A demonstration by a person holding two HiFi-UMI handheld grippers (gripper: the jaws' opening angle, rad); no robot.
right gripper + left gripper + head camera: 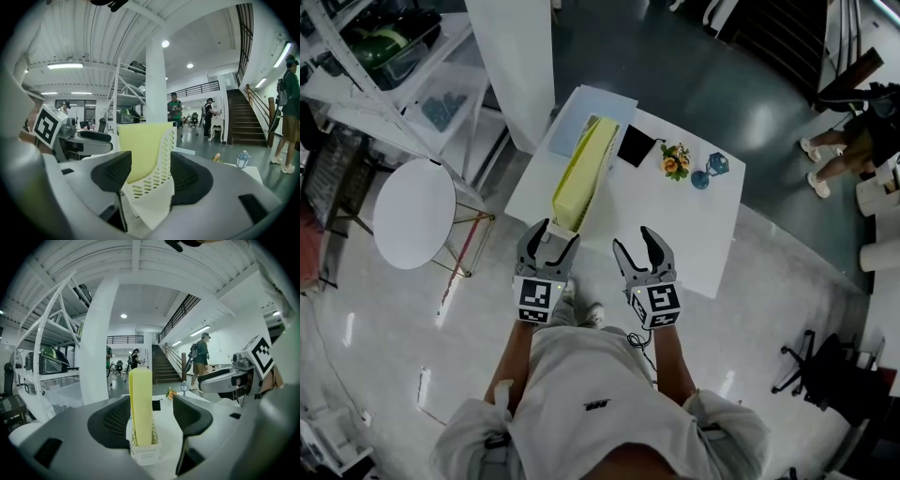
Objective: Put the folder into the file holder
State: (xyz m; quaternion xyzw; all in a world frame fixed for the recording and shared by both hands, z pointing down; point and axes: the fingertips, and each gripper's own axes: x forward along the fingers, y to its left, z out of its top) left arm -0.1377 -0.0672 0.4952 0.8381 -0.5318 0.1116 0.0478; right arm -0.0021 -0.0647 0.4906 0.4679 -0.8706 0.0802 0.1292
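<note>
Left gripper (555, 234): jaws apart, poised at the near end of the file holder (145, 454); the holder's end sits low in the gap, with clear space at the right-hand pad, nothing clamped. Right gripper (635, 242): jaws also apart and empty, over bare tabletop (698, 234), just to the right of the holder and apart from it. Yellow folder (586, 164) stands on edge inside the white perforated holder, which runs lengthwise away from the person on the white tabletop. Holder's far end lies over a pale blue sheet (575, 117). Right of the holder: a flat black square item (635, 145), a small bunch of flowers (675, 161), a blue lantern ornament (711, 169).
</note>
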